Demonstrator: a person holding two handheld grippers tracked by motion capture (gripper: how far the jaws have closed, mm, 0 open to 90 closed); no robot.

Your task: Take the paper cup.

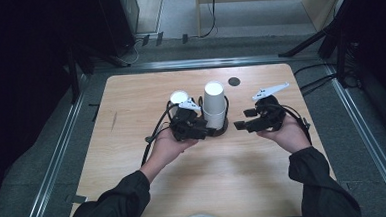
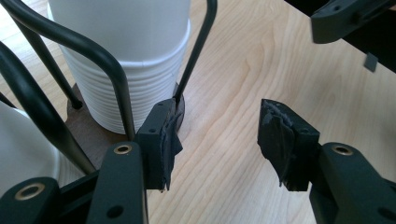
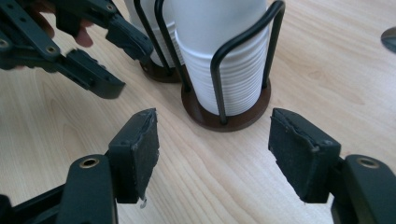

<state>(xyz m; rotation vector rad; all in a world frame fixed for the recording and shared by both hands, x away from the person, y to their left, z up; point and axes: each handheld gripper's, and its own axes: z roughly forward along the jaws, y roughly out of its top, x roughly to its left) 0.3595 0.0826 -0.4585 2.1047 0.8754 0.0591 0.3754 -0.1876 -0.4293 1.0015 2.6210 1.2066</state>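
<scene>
Both half open and holding nothing, left gripper (image 2: 215,140) by the rack (image 1: 221,128) foot and right gripper (image 3: 215,154) just short of the cups (image 1: 214,105) on the table (image 1: 131,106); probably reaching, next closing in gently on the stack.

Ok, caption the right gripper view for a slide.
Open right gripper faces a stack of white cups in a black wire holder on the wooden table.

High view looks down; both gripper views closely share the cup stack (image 2: 135,56).
</scene>
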